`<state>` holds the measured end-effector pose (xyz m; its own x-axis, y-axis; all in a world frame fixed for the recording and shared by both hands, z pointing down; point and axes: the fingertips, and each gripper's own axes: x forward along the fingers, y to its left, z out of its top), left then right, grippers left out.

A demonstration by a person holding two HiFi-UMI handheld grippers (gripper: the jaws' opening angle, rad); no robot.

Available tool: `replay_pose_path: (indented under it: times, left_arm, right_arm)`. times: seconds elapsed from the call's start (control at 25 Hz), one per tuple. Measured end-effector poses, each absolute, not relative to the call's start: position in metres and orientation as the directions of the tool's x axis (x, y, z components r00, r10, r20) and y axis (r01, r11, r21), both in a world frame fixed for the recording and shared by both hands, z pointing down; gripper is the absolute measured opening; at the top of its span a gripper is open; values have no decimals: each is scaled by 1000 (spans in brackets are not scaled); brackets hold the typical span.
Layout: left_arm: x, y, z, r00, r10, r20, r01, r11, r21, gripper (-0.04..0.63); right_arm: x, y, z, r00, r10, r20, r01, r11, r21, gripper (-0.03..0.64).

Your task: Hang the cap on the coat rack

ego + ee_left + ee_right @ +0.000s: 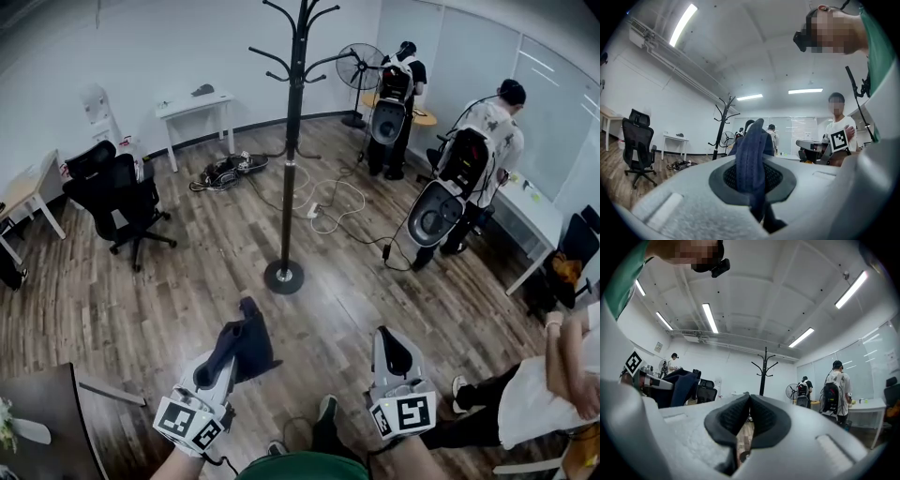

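A dark blue cap (246,342) hangs from my left gripper (225,361), which is shut on it at the lower left of the head view. In the left gripper view the cap (752,159) stands pinched between the jaws. My right gripper (394,356) is shut and empty at the lower right; in its own view the right gripper (748,416) shows its pads meeting. The black coat rack (292,141) stands on its round base ahead of both grippers, a good step away. The coat rack (722,124) shows to the left beyond the cap, and the coat rack (764,373) straight ahead of the right gripper.
A black office chair (117,192) stands to the left. A white table (192,108) is by the back wall. Cables (323,206) lie on the wood floor right of the rack. Two people (469,159) with backpacks stand at right. A fan (361,70) stands behind.
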<state>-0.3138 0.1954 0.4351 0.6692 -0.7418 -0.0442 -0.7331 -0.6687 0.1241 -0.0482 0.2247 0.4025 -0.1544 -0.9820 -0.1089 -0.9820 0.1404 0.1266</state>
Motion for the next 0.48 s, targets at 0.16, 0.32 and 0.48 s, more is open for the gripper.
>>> replay_pose_path:
  times: [0.16,0.32,0.48]
  left_arm:
    - [-297,170,429,647,-761,-50,-753,-648,110,21]
    - [-274,138,422,619,-784,-46,-779,-620,89,21]
    - [-241,103,416,585,-809,-51,-806,-587,74,21]
  right_arm:
    - [-34,189,406,-190,-975,-115,-978,177,110,3]
    - [-12,148,405,-230,-965,-125,-971,220,94,3]
    - [23,105,403,-262,-955,-137,-964,253,79,3]
